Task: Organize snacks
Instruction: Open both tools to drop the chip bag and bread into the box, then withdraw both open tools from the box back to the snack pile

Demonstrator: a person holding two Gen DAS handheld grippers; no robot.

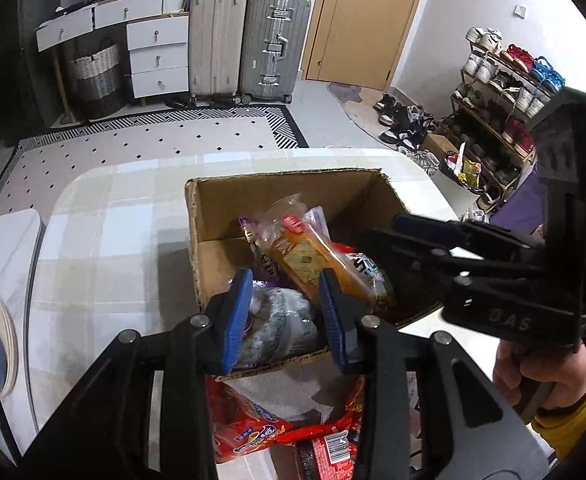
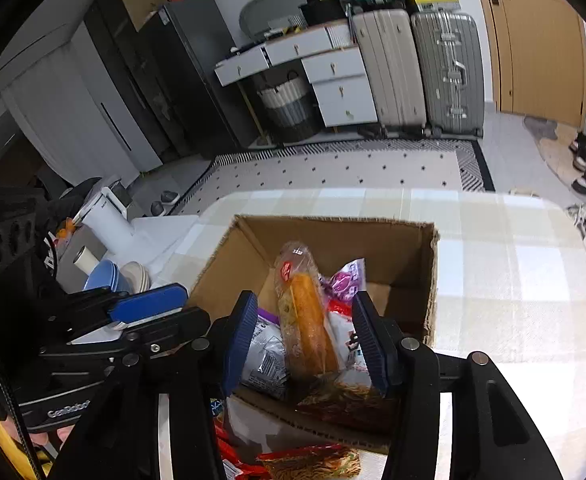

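Observation:
An open cardboard box stands on the checked table and holds several snack packs. An orange bread pack lies on top, with a silver bag and a purple pack beside it. My left gripper is open and empty above the box's near edge. My right gripper is open and empty over the box; it shows from the side in the left wrist view. Red snack packs lie on the table in front of the box.
Stacked plates and a blue bowl sit on a white counter left of the table, by a white appliance. Suitcases, drawers, a shoe rack and a door lie beyond.

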